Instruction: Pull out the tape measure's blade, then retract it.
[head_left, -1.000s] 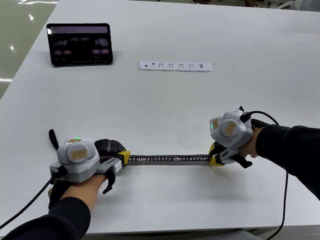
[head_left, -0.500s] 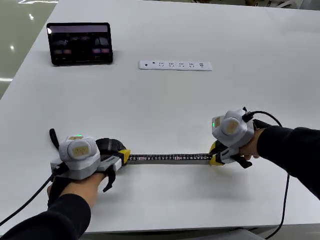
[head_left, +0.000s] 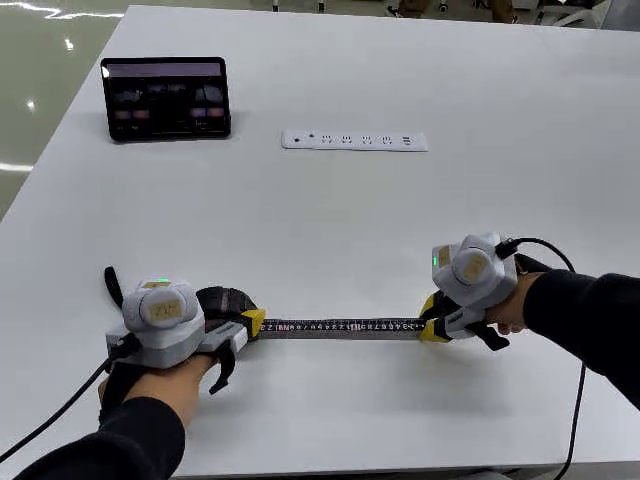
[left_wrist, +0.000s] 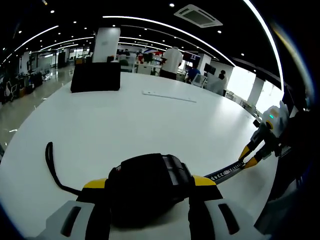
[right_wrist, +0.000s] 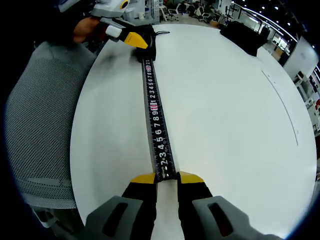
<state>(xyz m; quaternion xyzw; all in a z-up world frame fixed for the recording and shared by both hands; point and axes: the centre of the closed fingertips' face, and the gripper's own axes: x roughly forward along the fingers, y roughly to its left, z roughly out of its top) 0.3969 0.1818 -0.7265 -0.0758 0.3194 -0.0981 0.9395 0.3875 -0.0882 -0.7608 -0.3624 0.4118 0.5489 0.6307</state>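
1. Left claw (head_left: 246, 322): at the near left edge of the worktop (head_left: 330, 220), held in a person's hand (head_left: 165, 378). Its yellow-tipped jaws are closed on either side of the tape measure (head_left: 222, 299). In the left gripper view the black case (left_wrist: 147, 192) sits clamped between the two tips.

2. Tape measure: black case, resting on the worktop inside the left claw. A black wrist strap (head_left: 110, 283) trails from it to the left across the surface.

3. Blade (head_left: 340, 326): drawn out of the case and lying flat along the worktop, running rightward from the left claw to the right claw. Numbered face up, with red marks partway along, as seen in the right gripper view (right_wrist: 156, 120).

4. Right claw (head_left: 428, 318): at the near right, held in the person's other hand. Its jaws are narrowed to a slim gap and pinch the free end of the blade between the yellow tips (right_wrist: 167, 178).

5. Cable (head_left: 575, 400): black, running from the right claw off the near right edge.

6. Power strip (head_left: 354, 141): white, lying flat further back, near the middle of the worktop, well apart from both claws.

7. Tablet (head_left: 166, 97): dark screen, propped upright at the far left.
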